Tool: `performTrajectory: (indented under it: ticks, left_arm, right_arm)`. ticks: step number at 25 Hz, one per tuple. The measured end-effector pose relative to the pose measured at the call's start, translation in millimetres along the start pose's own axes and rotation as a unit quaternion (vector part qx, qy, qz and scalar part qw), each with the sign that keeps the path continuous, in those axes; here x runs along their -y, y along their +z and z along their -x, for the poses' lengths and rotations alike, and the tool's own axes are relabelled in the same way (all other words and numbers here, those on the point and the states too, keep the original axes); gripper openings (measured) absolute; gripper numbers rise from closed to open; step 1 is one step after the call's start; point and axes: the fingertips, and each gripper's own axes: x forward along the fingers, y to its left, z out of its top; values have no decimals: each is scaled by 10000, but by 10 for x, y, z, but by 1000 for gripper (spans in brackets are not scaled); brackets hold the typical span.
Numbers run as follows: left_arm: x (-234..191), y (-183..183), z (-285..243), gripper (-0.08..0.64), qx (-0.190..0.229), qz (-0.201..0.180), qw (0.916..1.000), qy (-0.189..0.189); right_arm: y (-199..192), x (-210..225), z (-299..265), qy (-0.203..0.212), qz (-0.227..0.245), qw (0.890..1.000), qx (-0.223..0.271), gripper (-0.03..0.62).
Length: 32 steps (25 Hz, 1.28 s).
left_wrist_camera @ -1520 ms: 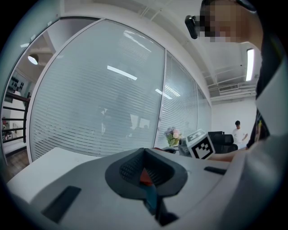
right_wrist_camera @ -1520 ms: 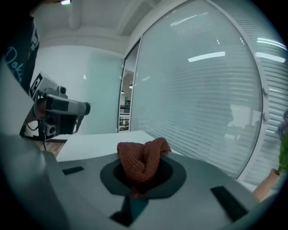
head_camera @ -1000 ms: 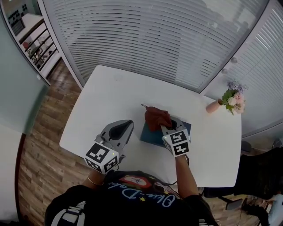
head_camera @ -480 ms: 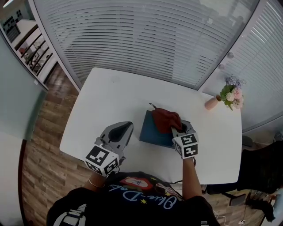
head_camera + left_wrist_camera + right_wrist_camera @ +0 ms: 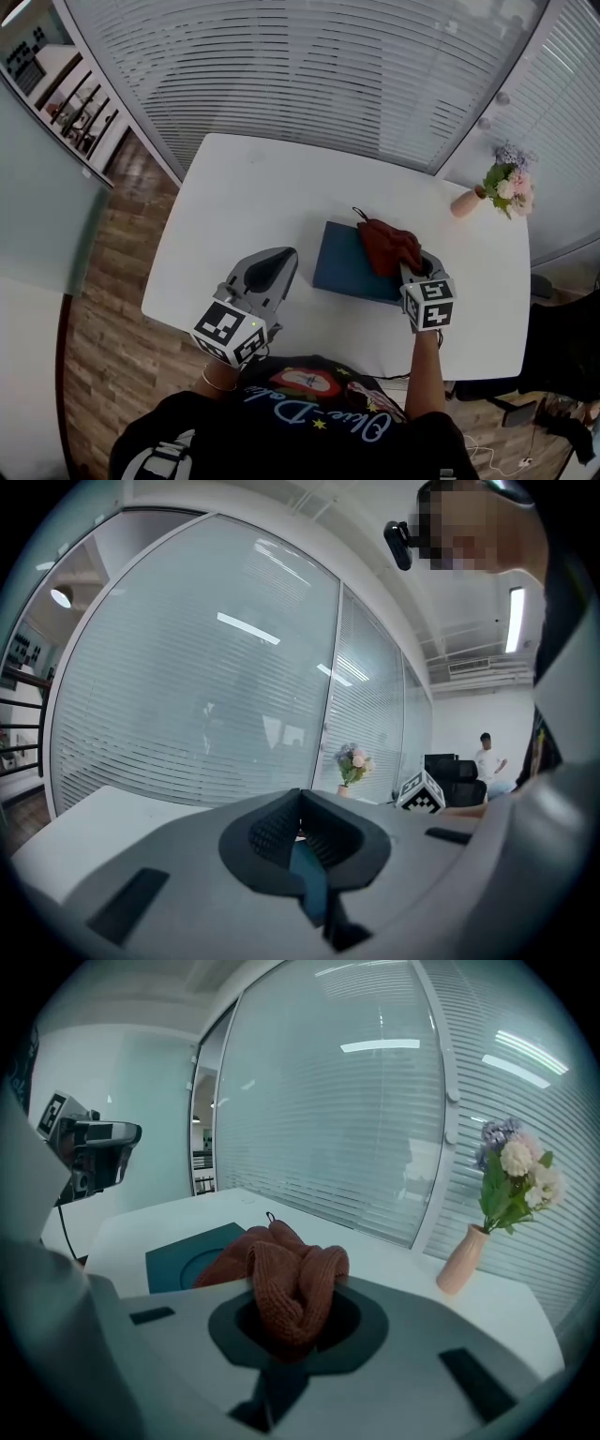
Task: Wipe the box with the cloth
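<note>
Right gripper (image 5: 412, 269), head view: you hold it clamped on the rust-red knitted cloth (image 5: 386, 246), whose bunched bulk lies on the right end of the dark teal box (image 5: 342, 267). Gripping one fold leaves the rest free to drag across the lid. The box lies flat near the middle of the white surface (image 5: 244, 183), so it can probably take wiping pressure without tipping. Your left gripper (image 5: 281, 261) points at the box's left edge, near it but apart, perhaps placed to brace the box should it slide.

Left gripper view: the jaws meet with nothing held between them. A teal sliver, likely the box, shows below them.

Right gripper view: a fold of cloth fills the jaws, and the remainder trails forward onto the box lid. The vase of flowers (image 5: 461, 1262) stands well apart, out of the stroke's likely path.
</note>
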Motion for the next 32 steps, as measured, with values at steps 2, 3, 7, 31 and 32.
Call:
performTrajectory:
  ticks: [2, 3, 7, 31, 32]
  left_arm:
    - [-8, -4, 24, 3, -4, -8, 10000, -7]
    - [-16, -7, 33, 3, -7, -10, 10000, 7]
    - [-17, -12, 7, 3, -18, -3, 10000, 28]
    - [21, 8, 27, 3, -5, -31, 10000, 58]
    - [23, 7, 25, 3, -3, -32, 10000, 58]
  right_arm:
    - [-35, 25, 11, -66, -77, 9999, 1, 29]
    - [-44, 36, 10, -82, -104, 9999, 2, 29]
    - [-113, 169, 50, -200, -209, 9996, -33, 29]
    - [-339, 724, 497, -1007, -772, 9917, 186, 29]
    - [-267, 707, 524, -995, -739, 9918, 306, 29]
